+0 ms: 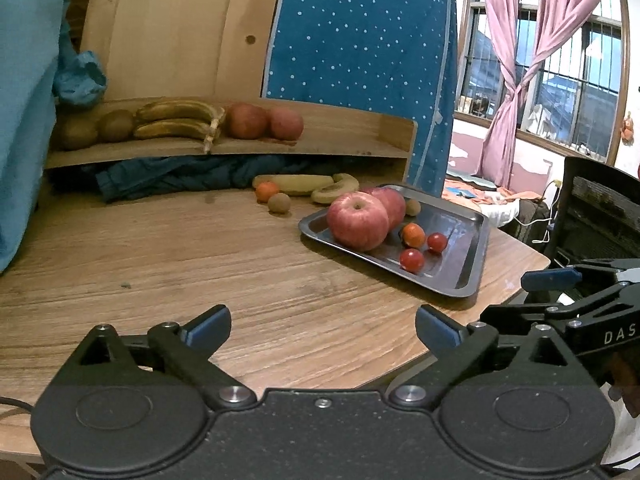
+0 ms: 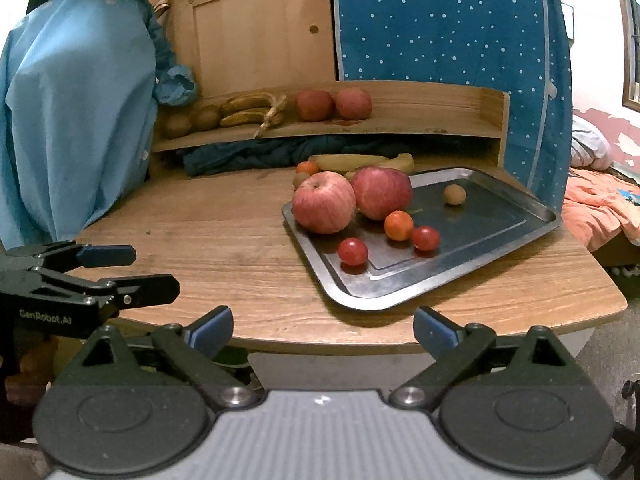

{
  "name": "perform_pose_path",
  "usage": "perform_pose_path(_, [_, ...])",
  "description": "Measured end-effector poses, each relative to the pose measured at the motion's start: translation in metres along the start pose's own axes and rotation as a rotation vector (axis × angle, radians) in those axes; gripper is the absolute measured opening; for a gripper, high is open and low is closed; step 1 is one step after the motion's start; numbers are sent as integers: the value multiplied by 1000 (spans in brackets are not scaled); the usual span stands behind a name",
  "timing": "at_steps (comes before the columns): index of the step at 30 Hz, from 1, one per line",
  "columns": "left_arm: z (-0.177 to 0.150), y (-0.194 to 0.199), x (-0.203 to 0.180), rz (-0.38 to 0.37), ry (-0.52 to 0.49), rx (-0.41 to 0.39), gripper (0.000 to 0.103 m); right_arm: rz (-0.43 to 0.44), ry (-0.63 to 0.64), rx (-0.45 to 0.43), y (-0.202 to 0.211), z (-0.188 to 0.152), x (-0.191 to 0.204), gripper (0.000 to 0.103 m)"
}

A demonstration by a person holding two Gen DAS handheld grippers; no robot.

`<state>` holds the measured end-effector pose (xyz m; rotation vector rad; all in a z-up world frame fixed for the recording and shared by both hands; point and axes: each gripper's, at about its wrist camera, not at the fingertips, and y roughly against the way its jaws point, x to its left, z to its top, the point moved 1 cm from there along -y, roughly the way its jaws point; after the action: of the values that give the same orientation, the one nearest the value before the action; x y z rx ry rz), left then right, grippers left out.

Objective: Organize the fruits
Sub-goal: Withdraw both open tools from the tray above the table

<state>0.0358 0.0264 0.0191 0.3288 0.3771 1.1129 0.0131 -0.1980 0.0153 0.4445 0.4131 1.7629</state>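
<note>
Both claws are spread wide and hold nothing, so I read this as the gap between picks: I'm lined up at the near edge of the table (image 2: pixel 208 240), choosing the next fruit. The left claw (image 1: pixel 322 330) hangs over bare wood, its blue pads (image 1: pixel 208 330) well apart. The right claw (image 2: pixel 322 330) sits just off the table edge, equally open.

Ahead and right of the left claw, and straight ahead of the right one, lies the tray (image 2: pixel 500 216). On it, nearest the right claw, sit two red tomatoes (image 2: pixel 353 251) and one orange fruit (image 2: pixel 398 225); behind those, two apples (image 2: pixel 324 202) touch each other, and a small kiwi (image 2: pixel 455 194) sits alone further back. Beyond the tray, loose on the table, I see a banana (image 1: pixel 294 184), a second small orange (image 1: pixel 267 191) and another kiwi (image 1: pixel 279 202).

Well ahead, at the back, the shelf (image 1: pixel 340 136) already carries kiwis, bananas and two apples in a row, grouped by kind. My judgement is that the fruit is being sorted onto it and the job is roughly half done.

Next I'd send the right claw forward to the nearer apple, the one on the left. It's wide, so the jaws need to stay fully open, and I must come in from the free left side because the other apple presses against it. The tomatoes are round and may roll on the smooth tray if I brush them.
</note>
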Motion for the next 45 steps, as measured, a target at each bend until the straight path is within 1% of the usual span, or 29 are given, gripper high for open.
perform_pose_path(40, [8,-4,4,17,19,-6,101,6,-9,22,-11,2,-2,102])
perform_pose_path(45, [15,-7,6,33,24,-6,102,12,-5,25,-13,4,-2,102])
